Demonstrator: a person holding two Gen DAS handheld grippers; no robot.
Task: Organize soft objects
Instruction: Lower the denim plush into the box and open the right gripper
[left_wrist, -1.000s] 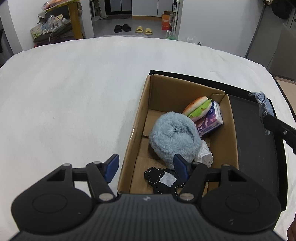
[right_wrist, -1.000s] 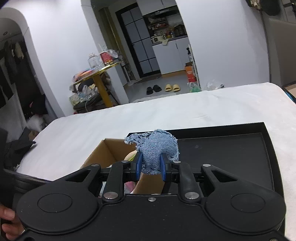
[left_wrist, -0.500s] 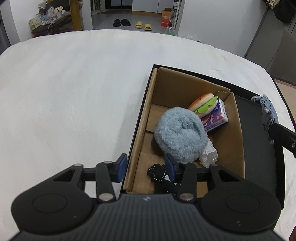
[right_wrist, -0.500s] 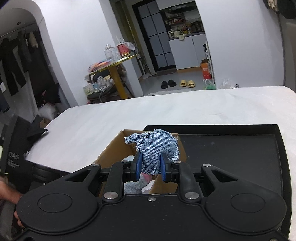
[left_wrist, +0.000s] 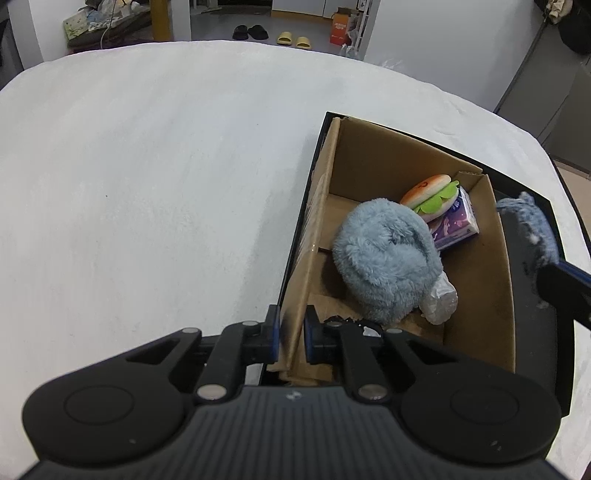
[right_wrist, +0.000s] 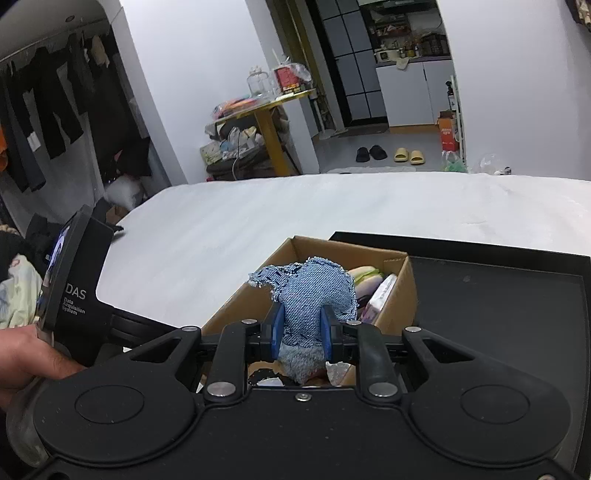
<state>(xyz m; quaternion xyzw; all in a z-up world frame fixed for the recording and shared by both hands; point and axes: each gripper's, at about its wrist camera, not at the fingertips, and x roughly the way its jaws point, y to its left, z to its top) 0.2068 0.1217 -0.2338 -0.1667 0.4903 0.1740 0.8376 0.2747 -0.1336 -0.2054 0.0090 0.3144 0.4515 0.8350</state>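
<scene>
My left jaws (left_wrist: 291, 338) are pinching the near wall of the brown cardboard box (left_wrist: 476, 266) on the white tabletop (left_wrist: 147, 184). My right jaws (right_wrist: 302, 328) are gripping a frayed blue denim scrap (right_wrist: 314, 291) over the box, hiding part of its contents.

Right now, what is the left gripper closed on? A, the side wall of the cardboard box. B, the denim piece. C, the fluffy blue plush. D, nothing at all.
A: in the left wrist view the left gripper has one blue pad on each side of the cardboard box wall, while the denim piece sits in the right gripper.
</scene>
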